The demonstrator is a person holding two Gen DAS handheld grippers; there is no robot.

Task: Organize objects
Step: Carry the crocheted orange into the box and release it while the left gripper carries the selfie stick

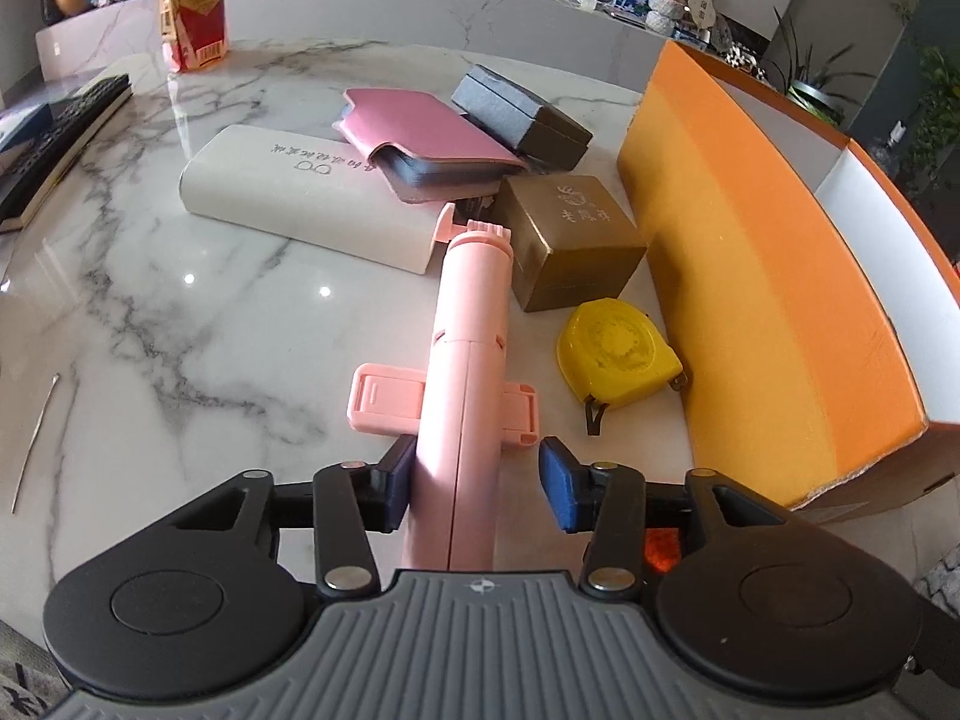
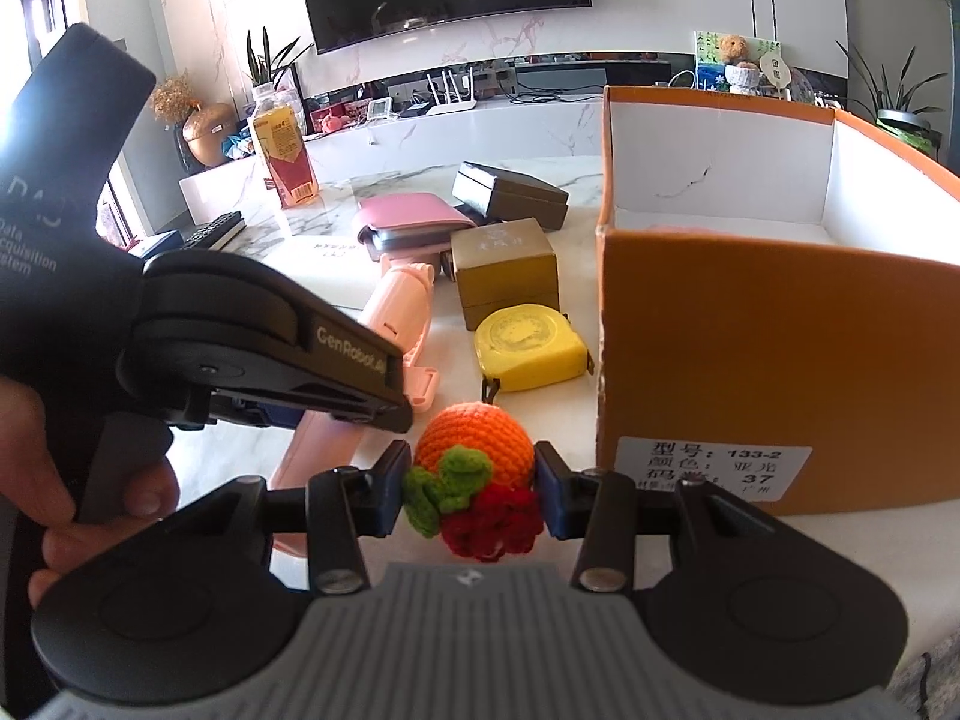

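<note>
A pink selfie stick (image 1: 471, 324) lies on the marble table (image 1: 180, 324), its handle end between the jaws of my left gripper (image 1: 477, 483). The left pad touches it, the right pad stands a little off: the gripper is open around it. My right gripper (image 2: 468, 489) is shut on a crocheted orange with green leaves and a red flower (image 2: 474, 468), just above the table beside the orange box (image 2: 774, 360). The box is open at the top and its white inside shows nothing. The left gripper (image 2: 258, 354) and selfie stick (image 2: 396, 306) show in the right wrist view.
A yellow tape measure (image 1: 615, 354), a gold box (image 1: 570, 240), a dark box (image 1: 522, 114), a pink wallet (image 1: 420, 138) and a white case (image 1: 312, 192) lie by the orange box (image 1: 774, 276). A juice bottle (image 1: 192, 6) and keyboard (image 1: 60, 126) are at the far left.
</note>
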